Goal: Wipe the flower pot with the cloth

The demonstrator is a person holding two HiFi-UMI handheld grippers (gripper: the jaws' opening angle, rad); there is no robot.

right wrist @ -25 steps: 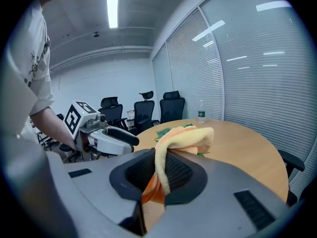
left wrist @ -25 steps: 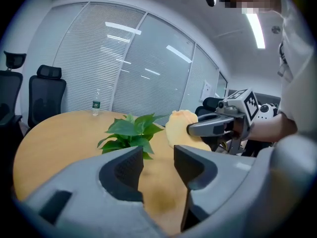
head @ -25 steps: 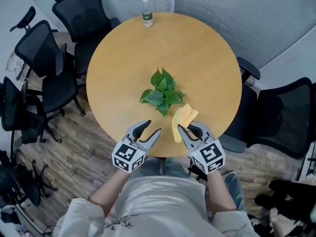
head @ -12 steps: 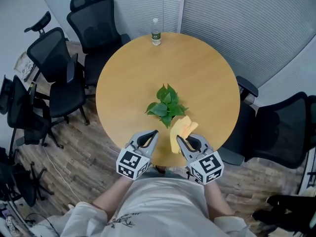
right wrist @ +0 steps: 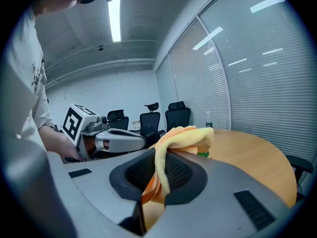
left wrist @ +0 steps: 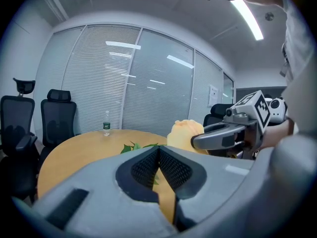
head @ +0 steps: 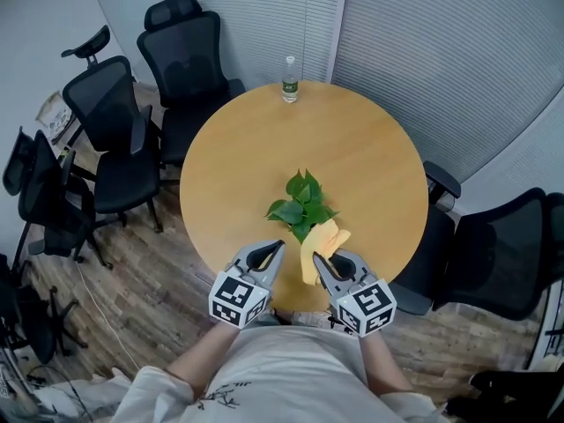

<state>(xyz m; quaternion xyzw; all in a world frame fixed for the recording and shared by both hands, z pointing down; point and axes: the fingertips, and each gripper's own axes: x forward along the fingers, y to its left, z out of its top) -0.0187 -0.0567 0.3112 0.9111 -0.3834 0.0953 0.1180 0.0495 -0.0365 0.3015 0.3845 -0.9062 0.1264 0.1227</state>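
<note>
Yellow cloth hangs pinched in the right gripper; the left gripper is closed, empty. Unsteadied, the plant could tip when wiped, its pot hidden under leaves.

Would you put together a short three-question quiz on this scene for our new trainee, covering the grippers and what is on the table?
1. True or false: the left gripper is shut with nothing between its jaws.
2. What does the right gripper hold? A) a sponge B) the yellow cloth C) a cup
3. Fill the gap: on the round table, the bottle stands at the edge ___ from the person, beyond the plant.
Key: 1 true; 2 B; 3 farthest.
</note>
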